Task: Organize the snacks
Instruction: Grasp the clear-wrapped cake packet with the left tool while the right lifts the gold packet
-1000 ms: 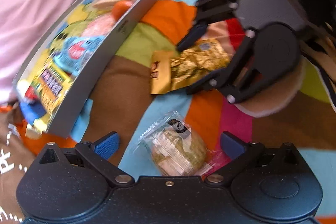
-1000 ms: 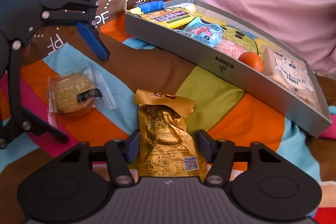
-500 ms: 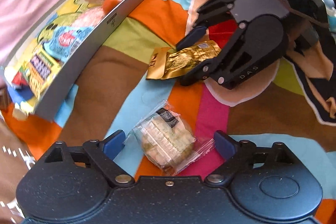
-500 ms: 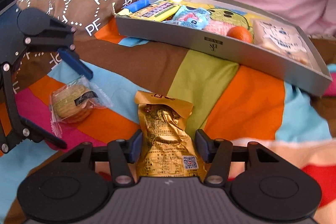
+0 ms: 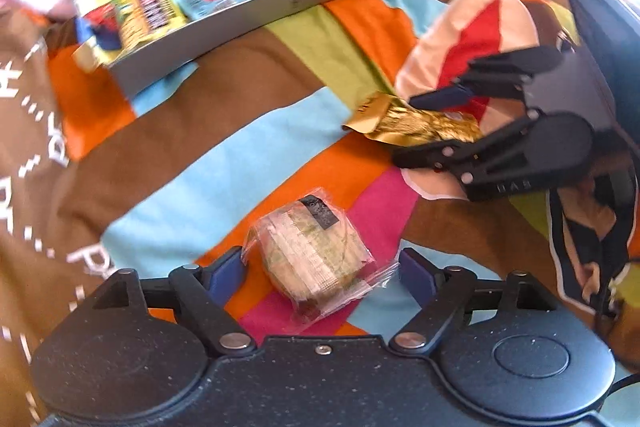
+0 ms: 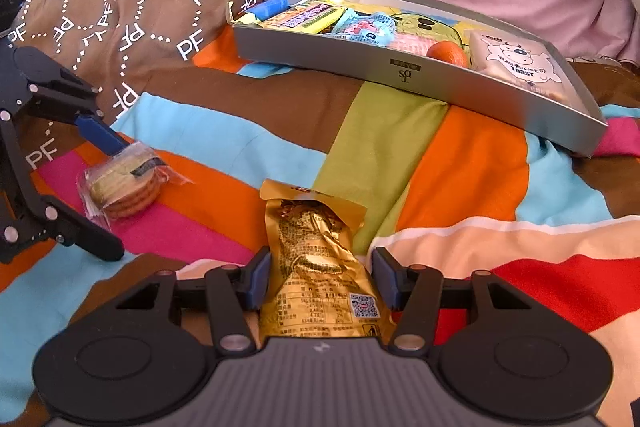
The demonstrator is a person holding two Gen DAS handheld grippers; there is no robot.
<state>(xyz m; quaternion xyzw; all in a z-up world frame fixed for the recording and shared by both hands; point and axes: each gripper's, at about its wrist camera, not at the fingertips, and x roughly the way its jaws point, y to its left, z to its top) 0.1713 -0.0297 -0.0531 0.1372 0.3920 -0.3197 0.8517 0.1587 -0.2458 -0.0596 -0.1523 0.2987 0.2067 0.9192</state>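
- Grey metal tray point(image 6: 500, 95): holds sorted snacks; landmark for every position.
- Gold foil packet point(image 6: 316, 267): near the tray's front wall, between the spread right gripper point(image 6: 320, 279) fingers; close squarely before lifting.
- Clear-wrapped biscuit point(image 5: 314, 253): farther from the tray, inside the spread left gripper point(image 5: 320, 269).
- Only the right view shows the packet's printed label.

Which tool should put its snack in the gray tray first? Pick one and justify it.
Right. The right tool has its fingers close against the gold foil packet and faces the gray tray. The left tool stands wider around the wrapped biscuit stack, with gaps on both sides.
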